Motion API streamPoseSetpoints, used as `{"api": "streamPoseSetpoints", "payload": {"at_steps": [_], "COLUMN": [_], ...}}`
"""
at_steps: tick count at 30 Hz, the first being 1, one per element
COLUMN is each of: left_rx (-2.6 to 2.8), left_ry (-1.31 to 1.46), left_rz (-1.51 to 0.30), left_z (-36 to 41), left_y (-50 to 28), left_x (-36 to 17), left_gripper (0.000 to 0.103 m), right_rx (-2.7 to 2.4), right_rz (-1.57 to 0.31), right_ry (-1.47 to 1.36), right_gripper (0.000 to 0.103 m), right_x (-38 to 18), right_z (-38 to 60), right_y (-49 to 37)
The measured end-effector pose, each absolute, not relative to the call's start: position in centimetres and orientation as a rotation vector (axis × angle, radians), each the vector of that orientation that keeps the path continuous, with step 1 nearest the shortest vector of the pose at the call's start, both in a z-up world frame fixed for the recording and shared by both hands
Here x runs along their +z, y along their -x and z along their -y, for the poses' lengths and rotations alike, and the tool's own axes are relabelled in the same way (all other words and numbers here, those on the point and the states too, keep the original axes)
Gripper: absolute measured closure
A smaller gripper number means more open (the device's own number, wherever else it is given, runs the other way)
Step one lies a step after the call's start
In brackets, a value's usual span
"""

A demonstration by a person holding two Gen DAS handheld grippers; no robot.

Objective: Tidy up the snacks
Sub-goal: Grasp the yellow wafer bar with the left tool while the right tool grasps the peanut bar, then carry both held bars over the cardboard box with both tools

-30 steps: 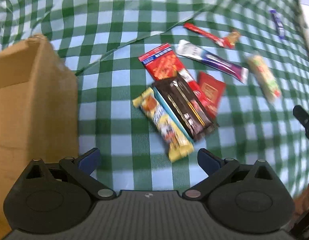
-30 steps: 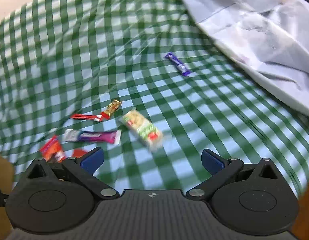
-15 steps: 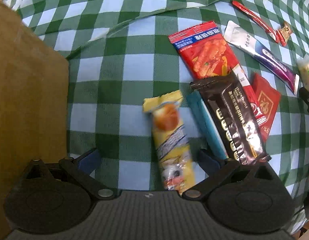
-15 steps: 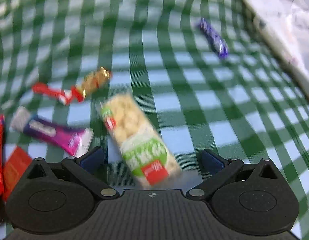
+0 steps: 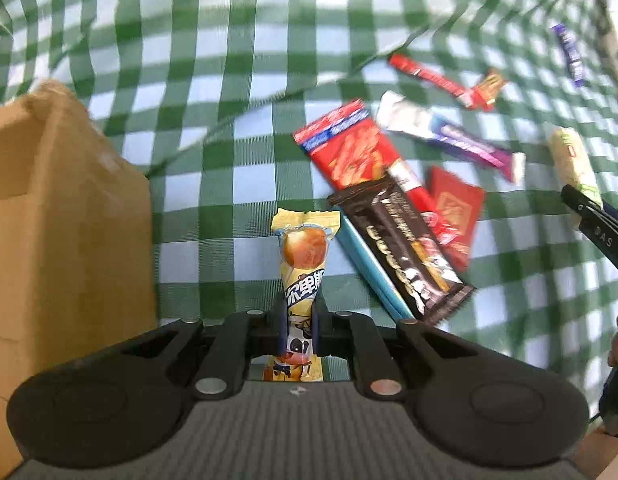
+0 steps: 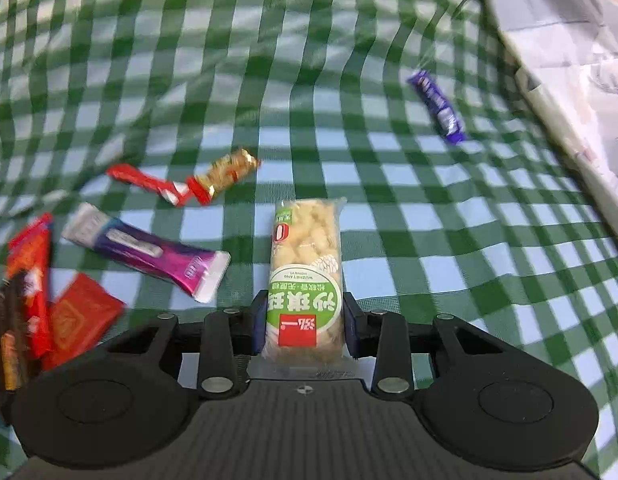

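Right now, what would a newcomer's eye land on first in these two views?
First, each gripper has a snack between its jaws: the left gripper is shut on a yellow snack bar, and the right gripper's jaws are closing on a green-labelled rice bar. Next, the heap of wrappers on the green checked cloth, and the cardboard box at the left.

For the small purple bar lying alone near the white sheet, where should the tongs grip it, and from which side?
Grip the purple bar across its narrow middle, coming down from above with the fingers astride its long sides. It lies flat and slanted on the checked cloth, apart from the other snacks, so both sides look free. Its crimped ends are probably too thin.
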State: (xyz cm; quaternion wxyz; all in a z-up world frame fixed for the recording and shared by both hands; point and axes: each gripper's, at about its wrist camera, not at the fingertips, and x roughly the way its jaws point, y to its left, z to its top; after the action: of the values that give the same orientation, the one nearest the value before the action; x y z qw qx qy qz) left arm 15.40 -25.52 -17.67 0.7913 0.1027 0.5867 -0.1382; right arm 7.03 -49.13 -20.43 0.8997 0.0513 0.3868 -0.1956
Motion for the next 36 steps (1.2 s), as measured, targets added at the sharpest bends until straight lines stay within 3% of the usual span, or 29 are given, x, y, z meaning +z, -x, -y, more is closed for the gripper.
{"api": "streamPoseSetpoints", "payload": {"at_steps": [16,36], "left_rx": [-0.367,-0.213], "left_ry": [-0.143,-0.101], "left_rz": [-1.049,-0.980], "left_z": [12.5,-7.5], "left_y": [-1.7,10.7], "left_x": [-3.3,-1.2], "left_gripper": [0.091,0.091], "right_rx": [-0.308,0.100], "right_rz": [-0.581,-0.675], "right_ry": [-0.322,-0.187], "right_gripper": [0.065,0.065], "right_x": [-7.7,-2.1], "right_z": [33.5,8.8], "right_y": [8.5,16.4]}}
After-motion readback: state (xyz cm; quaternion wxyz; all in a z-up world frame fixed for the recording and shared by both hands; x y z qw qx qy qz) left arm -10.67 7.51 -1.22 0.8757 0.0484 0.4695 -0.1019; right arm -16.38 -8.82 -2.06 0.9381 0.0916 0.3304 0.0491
